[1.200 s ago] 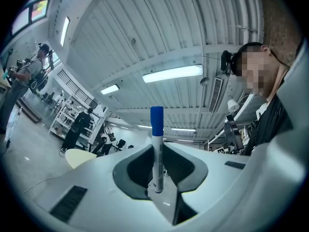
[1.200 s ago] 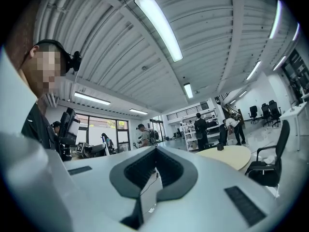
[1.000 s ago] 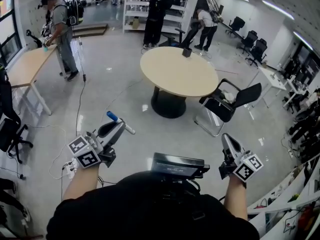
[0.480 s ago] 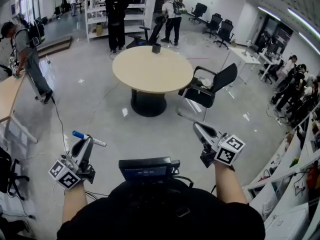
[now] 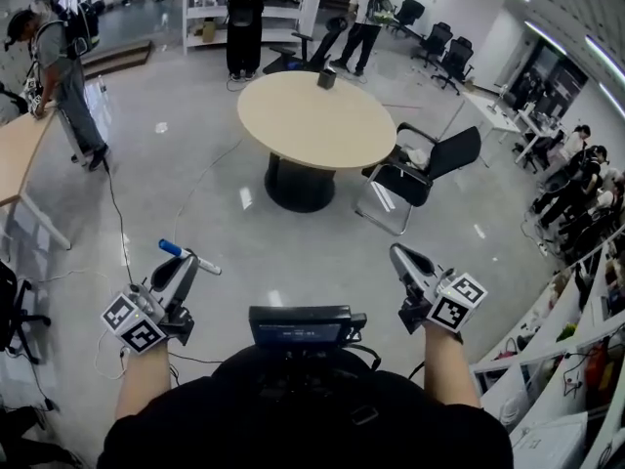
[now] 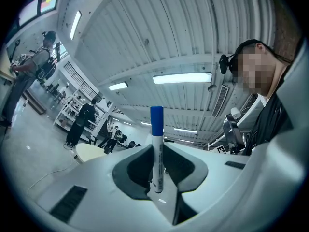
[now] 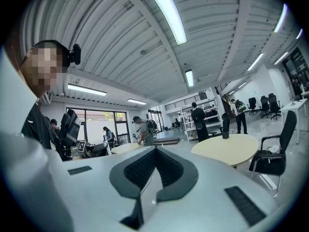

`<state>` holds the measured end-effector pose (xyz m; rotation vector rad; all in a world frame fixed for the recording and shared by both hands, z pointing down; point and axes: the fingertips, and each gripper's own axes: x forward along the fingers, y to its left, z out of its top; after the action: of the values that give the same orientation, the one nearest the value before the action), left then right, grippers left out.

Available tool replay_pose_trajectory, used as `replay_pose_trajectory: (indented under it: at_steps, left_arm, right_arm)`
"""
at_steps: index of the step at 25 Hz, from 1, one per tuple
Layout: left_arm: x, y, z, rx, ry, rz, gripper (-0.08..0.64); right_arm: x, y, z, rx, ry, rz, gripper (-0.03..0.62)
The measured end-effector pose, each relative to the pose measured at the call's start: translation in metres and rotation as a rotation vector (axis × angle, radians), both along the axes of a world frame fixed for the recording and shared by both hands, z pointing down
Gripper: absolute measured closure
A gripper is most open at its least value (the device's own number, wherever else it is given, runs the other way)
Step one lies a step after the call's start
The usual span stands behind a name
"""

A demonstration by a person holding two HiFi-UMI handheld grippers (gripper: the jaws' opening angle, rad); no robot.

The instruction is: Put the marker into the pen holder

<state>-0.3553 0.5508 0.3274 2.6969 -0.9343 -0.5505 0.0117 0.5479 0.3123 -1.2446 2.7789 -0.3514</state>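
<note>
Gripping a blue-capped marker [image 6: 156, 144] crosswise in the clenched left hand-held gripper [image 5: 187, 265] (secure for carrying). Keeping the right hand-held gripper [image 5: 402, 258] pinched shut, empty, out of the way. Facing the round worktop [image 5: 317, 130] well ahead, bearing a dark cup [image 5: 327, 78], likely the pen holder. Same grip as a second ago; right hand-held gripper now higher in view.

Round beige table [image 5: 317, 120] on dark pedestal, mid-floor. Black office chair [image 5: 430, 169] just right of table, pale item on seat. White shelving unit [image 5: 210, 8] beyond table. Person in dark clothes [image 5: 246, 22] stands between shelving and table. Person in white top [image 5: 366, 18] beyond table, to right of shelving. Person with backpack [image 5: 63, 62] well left of table, at wooden desk [image 5: 20, 154]. Cable [image 5: 115, 218] trails across glossy floor left of table. Cluster of black chairs [image 5: 444, 52] beyond table, far right. More people [image 5: 581, 159] well right of table.
</note>
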Motion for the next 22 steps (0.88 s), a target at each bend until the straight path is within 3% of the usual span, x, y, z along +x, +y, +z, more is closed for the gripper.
replay_pose_trajectory:
  at_steps: [6, 9, 22]
  left_arm:
    - [0.013, -0.017, 0.003, -0.010, -0.021, -0.039, 0.497]
    - [0.037, -0.026, -0.001, -0.008, -0.044, -0.069, 0.497]
    - [0.229, -0.099, -0.036, 0.025, -0.093, -0.092, 0.497]
  right_arm:
    - [0.012, -0.034, 0.010, -0.004, -0.022, -0.046, 0.588]
    - [0.035, -0.054, 0.014, 0.008, -0.046, -0.080, 0.588]
    - [0.208, -0.155, 0.007, 0.049, -0.101, -0.139, 0.588]
